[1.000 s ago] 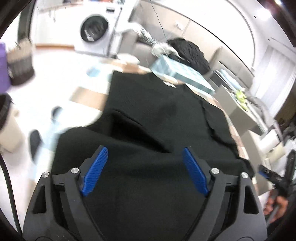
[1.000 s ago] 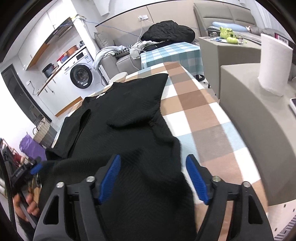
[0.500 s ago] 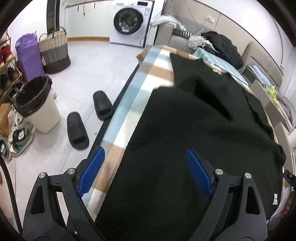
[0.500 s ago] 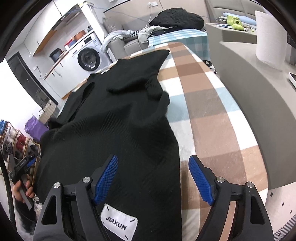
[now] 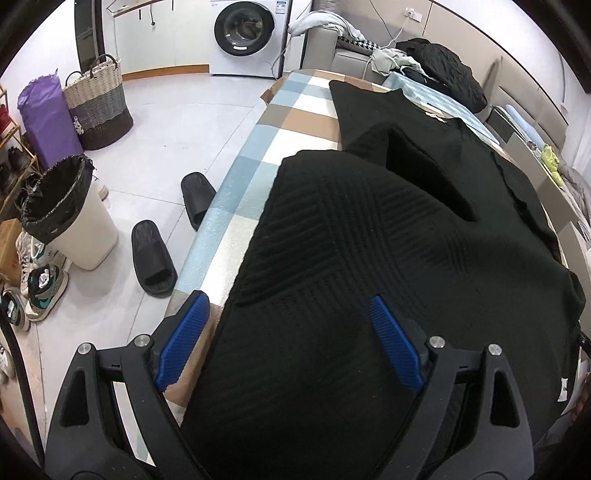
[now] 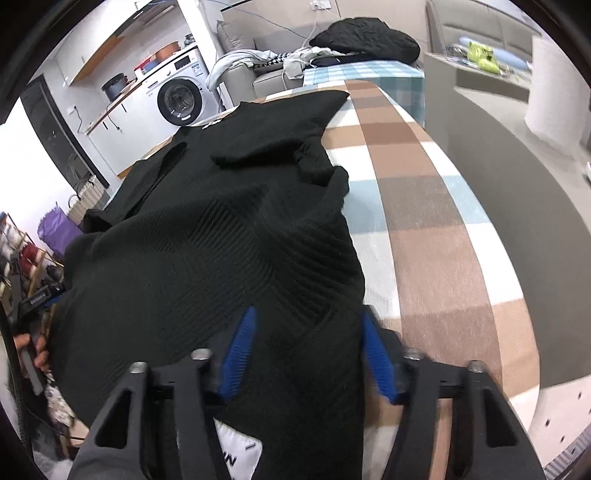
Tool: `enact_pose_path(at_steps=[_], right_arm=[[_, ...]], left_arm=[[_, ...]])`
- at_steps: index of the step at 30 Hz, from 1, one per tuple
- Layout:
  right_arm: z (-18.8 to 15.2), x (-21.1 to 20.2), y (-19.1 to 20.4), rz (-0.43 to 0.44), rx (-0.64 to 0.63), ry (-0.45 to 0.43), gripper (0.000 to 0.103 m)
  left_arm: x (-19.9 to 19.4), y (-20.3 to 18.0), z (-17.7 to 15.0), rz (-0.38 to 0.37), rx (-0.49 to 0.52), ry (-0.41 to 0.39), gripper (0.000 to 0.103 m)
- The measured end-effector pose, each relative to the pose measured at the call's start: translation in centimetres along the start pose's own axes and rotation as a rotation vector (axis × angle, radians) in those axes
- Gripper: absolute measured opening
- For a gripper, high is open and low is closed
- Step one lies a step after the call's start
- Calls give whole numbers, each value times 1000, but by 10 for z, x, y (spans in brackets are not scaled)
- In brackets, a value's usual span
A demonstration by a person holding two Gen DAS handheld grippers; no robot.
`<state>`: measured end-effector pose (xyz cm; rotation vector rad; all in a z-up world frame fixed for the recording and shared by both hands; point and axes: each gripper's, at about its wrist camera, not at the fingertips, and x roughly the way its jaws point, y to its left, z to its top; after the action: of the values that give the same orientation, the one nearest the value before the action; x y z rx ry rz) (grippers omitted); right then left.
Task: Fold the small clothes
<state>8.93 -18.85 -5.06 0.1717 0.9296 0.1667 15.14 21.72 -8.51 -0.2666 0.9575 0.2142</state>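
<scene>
A black ribbed knit garment (image 5: 388,229) lies spread along the checked table (image 5: 243,192), collar at the far end. It also shows in the right wrist view (image 6: 221,236), with a white label (image 6: 236,456) at its near hem. My left gripper (image 5: 288,339) is open over the garment's near left edge, its left pad over the table edge. My right gripper (image 6: 310,350) is open, narrower than before, its blue pads on either side of the near right hem. The cloth lies between the pads but is not clamped.
Left of the table, on the floor, are two black slippers (image 5: 151,254), a lined bin (image 5: 70,218), a woven basket (image 5: 98,107) and shoes. A washing machine (image 5: 245,33) stands beyond. A grey counter (image 6: 517,155) with a paper roll (image 6: 554,92) runs along the table's right side.
Both grippers pulled back toward the near hem and dropped lower over the cloth. The right gripper's jaws have narrowed around the hem. The left gripper stays wide open.
</scene>
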Motion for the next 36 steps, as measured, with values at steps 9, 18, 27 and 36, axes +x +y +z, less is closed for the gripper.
enact_pose_path(at_steps=[9, 18, 27, 36], right_arm=[[23, -13, -13, -37, 25, -132, 8], [21, 0, -19, 38, 43, -67, 28], [17, -10, -9, 62, -14, -161, 5], [2, -79, -32, 188, 64, -421, 4]], left_arm=[[-1, 2, 5, -20, -6, 43, 87], [0, -5, 5, 7, 47, 17, 36], [-33, 2, -2, -87, 5, -87, 5], [-109, 5, -20, -156, -25, -249, 5]])
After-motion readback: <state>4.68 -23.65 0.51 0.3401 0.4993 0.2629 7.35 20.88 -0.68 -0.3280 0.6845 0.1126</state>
